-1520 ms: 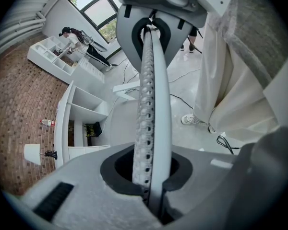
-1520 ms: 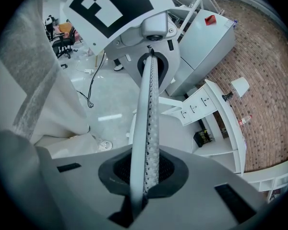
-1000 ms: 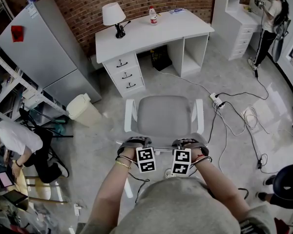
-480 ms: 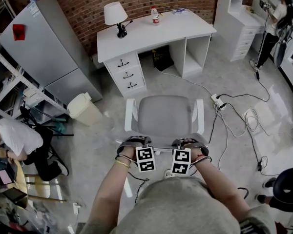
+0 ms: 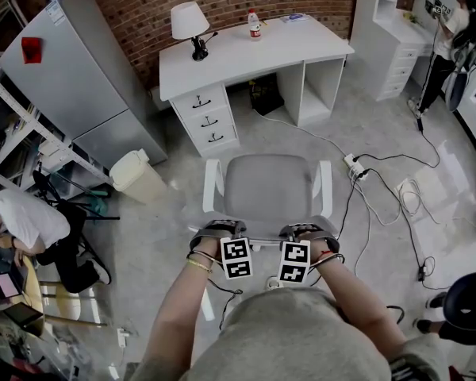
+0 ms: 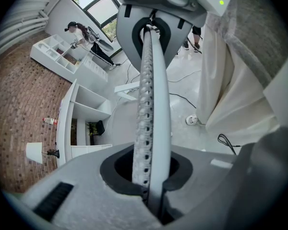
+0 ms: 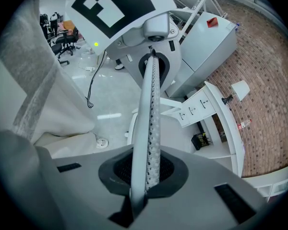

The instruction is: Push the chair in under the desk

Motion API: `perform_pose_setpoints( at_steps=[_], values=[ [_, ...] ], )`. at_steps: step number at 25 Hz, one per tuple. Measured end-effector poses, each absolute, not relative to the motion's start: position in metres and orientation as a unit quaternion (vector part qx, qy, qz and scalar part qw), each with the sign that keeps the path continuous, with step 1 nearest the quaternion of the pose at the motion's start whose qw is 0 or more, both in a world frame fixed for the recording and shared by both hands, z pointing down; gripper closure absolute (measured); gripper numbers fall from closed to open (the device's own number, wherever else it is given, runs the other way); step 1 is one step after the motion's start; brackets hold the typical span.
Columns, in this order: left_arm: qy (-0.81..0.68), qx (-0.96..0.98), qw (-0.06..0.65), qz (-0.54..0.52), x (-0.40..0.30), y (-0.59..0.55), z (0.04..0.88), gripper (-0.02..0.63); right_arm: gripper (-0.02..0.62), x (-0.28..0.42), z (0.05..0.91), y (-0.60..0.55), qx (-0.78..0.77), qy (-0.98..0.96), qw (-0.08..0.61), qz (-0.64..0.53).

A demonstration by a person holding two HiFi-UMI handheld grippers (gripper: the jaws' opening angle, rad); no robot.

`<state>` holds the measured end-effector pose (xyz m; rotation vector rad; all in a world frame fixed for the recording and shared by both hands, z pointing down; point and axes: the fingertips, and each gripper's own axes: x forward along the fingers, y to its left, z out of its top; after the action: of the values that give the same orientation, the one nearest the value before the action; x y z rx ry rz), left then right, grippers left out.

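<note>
Both the left hand-held gripper [image 5: 220,230] and the right hand-held gripper [image 5: 305,230] clamp the chair [image 5: 267,185] back's top edge. Chair sits mid-frame, well apart from the desk [image 5: 254,50] above; the push looks wholly undone.

grey chair [image 5: 268,187], white desk [image 5: 254,54], red-brick wall [image 5: 143,6]

One grey chair [image 5: 270,185], one lamp [image 5: 189,22], one fridge [image 5: 79,78], three desk drawers [image 5: 209,119].
</note>
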<state>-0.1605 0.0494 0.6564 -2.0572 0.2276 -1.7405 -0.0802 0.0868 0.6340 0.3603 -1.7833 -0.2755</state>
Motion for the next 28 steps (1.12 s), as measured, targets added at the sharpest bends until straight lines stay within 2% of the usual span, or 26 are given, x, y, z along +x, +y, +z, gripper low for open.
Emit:
perform_pose_setpoints(
  at_steps=[28],
  values=[
    [0.095,-0.74,0.233,-0.624,-0.142,0.03,0.654,0.566,0.581,-0.062,0.634,0.067,0.157,-0.763,0.615,-0.126]
  ],
)
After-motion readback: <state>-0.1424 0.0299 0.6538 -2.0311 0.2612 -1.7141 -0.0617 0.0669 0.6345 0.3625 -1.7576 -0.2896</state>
